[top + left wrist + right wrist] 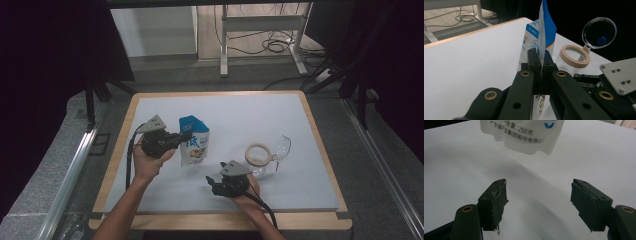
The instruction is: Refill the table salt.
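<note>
A: What is the left gripper (183, 136) doing?

B: It is pinching the side edge of the blue-and-white pouch (194, 141). In the left gripper view its jaws are pressed together with only the thin seam of the pouch (543, 37) between them, and the pouch is standing upright straight ahead of them.

A: And the right gripper (212, 186)?

B: Its jaws are standing wide apart and gripping nothing. In the right gripper view there is only the white table top (454, 165) between the two pads (497, 202), and the lower end of the pouch (524, 135), with black printing on it, is sitting just beyond and above the gap. The pads are looking worn and ragged at the edges.

A: Is the right gripper touching the pouch?

B: No, it is sitting apart from it, lower on the table (300, 150) and nearer the person, with its jaws pointing towards the pouch.

A: What else is lying near the grippers?

B: A clear jar (260, 159) with a beige ring around its mouth is sitting just beyond the right gripper, on the side away from the left one. Its round clear lid (283, 148) is hanging open on a hinge. In the left gripper view the jar (574, 55) is showing past the pouch, with the lid (599, 32) tipped up behind it and the right gripper's grey plate (621, 75) near the jar.

A: Who is holding the grippers?

B: A person's left hand (148, 163) is gripping the left one, and the right hand (246, 199) is gripping the right one.
</note>
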The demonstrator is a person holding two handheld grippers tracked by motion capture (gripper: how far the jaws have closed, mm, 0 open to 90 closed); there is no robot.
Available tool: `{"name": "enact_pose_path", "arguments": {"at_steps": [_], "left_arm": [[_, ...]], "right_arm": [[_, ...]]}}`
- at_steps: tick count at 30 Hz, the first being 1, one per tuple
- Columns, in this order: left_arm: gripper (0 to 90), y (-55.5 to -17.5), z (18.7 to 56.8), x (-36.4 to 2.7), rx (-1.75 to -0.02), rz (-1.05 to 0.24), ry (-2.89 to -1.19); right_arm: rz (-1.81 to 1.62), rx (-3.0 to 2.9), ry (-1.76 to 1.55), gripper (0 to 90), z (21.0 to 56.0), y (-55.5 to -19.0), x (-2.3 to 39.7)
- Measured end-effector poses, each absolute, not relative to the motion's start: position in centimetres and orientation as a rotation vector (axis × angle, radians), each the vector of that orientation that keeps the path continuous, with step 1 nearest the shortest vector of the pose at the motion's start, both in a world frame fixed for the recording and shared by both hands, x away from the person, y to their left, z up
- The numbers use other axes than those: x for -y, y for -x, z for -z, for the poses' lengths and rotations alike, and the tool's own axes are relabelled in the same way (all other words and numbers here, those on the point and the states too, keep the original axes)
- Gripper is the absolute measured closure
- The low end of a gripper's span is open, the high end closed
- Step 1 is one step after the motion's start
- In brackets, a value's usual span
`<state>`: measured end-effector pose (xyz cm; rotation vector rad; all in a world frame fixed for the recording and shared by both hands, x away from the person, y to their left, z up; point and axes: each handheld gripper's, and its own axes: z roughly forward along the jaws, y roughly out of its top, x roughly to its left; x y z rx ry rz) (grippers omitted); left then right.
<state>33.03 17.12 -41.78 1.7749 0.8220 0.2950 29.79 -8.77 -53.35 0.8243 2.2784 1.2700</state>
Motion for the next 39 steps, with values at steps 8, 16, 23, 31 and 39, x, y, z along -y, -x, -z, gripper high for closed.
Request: {"name": "enact_pose_path", "arguments": {"at_steps": [8, 16, 23, 31, 39], "left_arm": [[90.0, -32.9, 41.7, -16.4, -0.812, -0.288, -1.779], [90.0, -32.5, 41.0, -15.8, -0.785, -0.285, -1.781], [90.0, -32.2, 40.5, -15.4, -0.768, -0.276, -1.778], [90.0, -32.3, 40.6, -14.6, -0.752, -0.262, -1.782], [90.0, -32.7, 40.7, -13.9, -0.753, -0.247, -1.786]], "right_arm": [[-1.241, -2.273, -0.839, 29.6, 53.4, -30.5, 8.6], [-1.193, -2.265, -0.837, 29.5, 53.5, -31.2, 7.3], [-1.162, -2.229, -0.851, 29.7, 53.6, -31.6, 6.4], [-1.179, -2.177, -0.831, 32.3, 53.2, -31.7, 6.0], [-1.180, -2.187, -0.768, 38.1, 53.2, -31.5, 6.0]]}}
